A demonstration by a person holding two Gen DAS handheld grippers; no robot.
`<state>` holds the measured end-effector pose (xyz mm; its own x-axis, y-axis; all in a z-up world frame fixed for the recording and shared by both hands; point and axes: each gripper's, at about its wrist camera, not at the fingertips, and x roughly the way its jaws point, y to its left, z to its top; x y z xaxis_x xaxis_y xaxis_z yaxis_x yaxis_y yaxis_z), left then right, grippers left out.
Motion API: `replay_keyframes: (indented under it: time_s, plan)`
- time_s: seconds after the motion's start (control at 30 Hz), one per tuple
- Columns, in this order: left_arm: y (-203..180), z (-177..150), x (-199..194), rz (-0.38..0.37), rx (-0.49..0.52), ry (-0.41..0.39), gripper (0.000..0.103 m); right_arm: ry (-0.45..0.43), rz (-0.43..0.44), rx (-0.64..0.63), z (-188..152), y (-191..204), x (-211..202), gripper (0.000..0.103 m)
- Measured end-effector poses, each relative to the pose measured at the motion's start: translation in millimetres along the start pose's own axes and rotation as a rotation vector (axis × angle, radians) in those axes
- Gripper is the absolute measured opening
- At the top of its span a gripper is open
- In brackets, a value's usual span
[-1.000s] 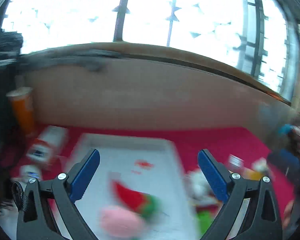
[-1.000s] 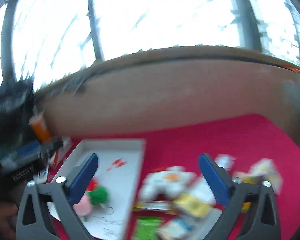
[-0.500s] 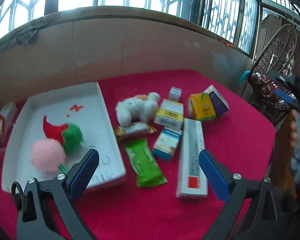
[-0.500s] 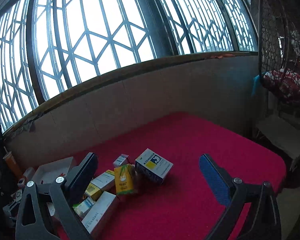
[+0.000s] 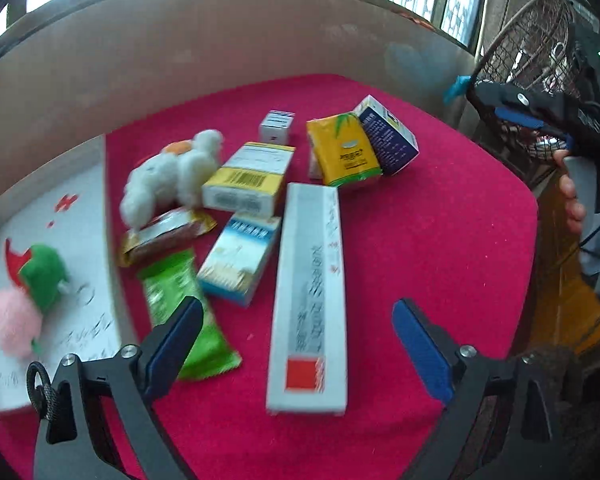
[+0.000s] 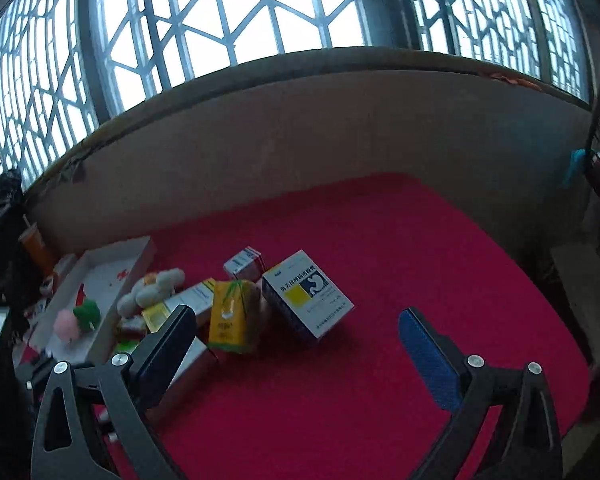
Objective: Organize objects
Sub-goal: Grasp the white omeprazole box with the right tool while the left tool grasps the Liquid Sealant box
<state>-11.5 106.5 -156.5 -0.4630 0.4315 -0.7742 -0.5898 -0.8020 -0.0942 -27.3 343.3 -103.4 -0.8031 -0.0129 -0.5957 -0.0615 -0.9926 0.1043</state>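
Several boxes, packets and a white plush toy lie in a heap on the red cloth. A long white box lies lengthwise between the fingers of my left gripper; its jaws are closing and the pads stand clear of the box. Beside the box are a green packet and a blue-white box. The white tray at the left holds a pink pompom and a green-red plush. My right gripper hangs open and empty, short of a dark blue box and a yellow pack.
A beige wall backs the table. A wicker chair stands off the right edge, where a hand holds the right gripper. An orange cup and clutter sit left of the tray. Bare red cloth spreads right of the heap.
The left gripper swung right from over the tray and sank toward the long white box, its jaws a little narrower. The right gripper swung right from the tray, now facing the dark blue box.
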Motion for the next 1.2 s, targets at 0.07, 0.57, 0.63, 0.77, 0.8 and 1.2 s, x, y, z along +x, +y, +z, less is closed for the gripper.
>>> replay_keyframes:
  time_s: [0.07, 0.57, 0.63, 0.77, 0.8, 1.2]
  plan:
    - [-3.4, 2.1, 12.1, -0.027, -0.02, 0.023, 0.081, 0.03, -0.001, -0.058, -5.3, -4.3, 5.5, 0.103]
    - [-1.5, -15.6, 36.7, -0.012, -0.097, 0.128, 0.073, 0.21, 0.078, -0.283, -0.2, 4.5, 135.8, 0.099]
    - [-3.6, -11.4, 40.1, -0.003, -0.08, 0.134, 0.073, 0.231, 0.094, -0.274, -0.2, 1.4, 150.0, 0.097]
    - [-8.5, -7.8, 47.5, 0.011, -0.057, 0.139, 0.072, 0.258, 0.147, -0.245, -4.9, -1.8, 162.1, 0.071]
    - [-10.6, -7.2, 48.4, 0.018, -0.049, 0.139, 0.072, 0.245, 0.145, -0.244, -6.9, -2.1, 159.8, 0.066]
    - [-12.4, 1.2, 52.9, 0.019, 0.0, 0.094, 0.042, 0.061, 0.11, -0.034, -29.8, -18.1, 63.4, 0.056]
